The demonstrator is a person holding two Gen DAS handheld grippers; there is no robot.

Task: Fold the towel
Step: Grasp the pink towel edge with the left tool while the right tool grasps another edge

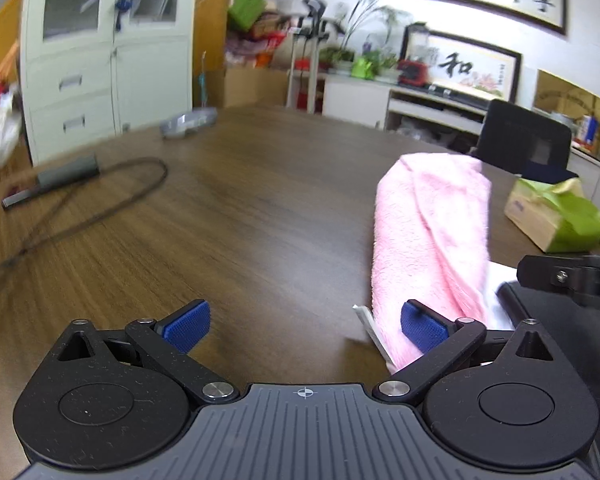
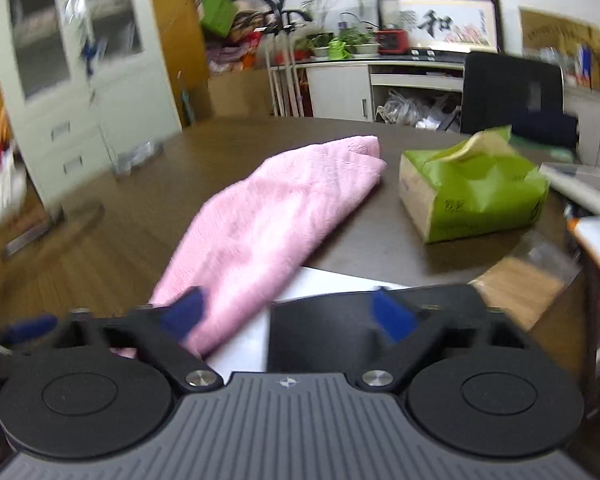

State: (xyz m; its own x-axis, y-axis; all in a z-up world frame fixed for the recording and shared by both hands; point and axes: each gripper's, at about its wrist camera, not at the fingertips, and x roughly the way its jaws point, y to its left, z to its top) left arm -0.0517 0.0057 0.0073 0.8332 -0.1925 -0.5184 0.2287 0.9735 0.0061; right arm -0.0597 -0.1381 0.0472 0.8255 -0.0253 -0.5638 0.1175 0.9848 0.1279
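From the left wrist, one folded pink fleece towel (image 1: 432, 236) is seen on the dark wooden tabletop (image 1: 240, 220), beside the empty, wide-open left hand-held gripper (image 1: 306, 330); one black cable (image 1: 100, 200) lies well apart.

From the right wrist, the right hand-held gripper (image 2: 288, 318) is seen parted, gripping nothing, with one green tissue pack (image 2: 472, 192) near the towel (image 2: 268, 220).

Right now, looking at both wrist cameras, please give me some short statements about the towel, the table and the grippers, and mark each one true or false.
1. The pink towel lies on a wooden table. True.
2. The left gripper is clamped on the towel. False: its jaws stand apart and only the right pad is beside the towel's near end.
3. A green tissue pack sits to the right of the towel. True.
4. The towel is spread flat in one layer. False: it is bunched into a long, loose bundle.
5. The right gripper holds nothing. True.
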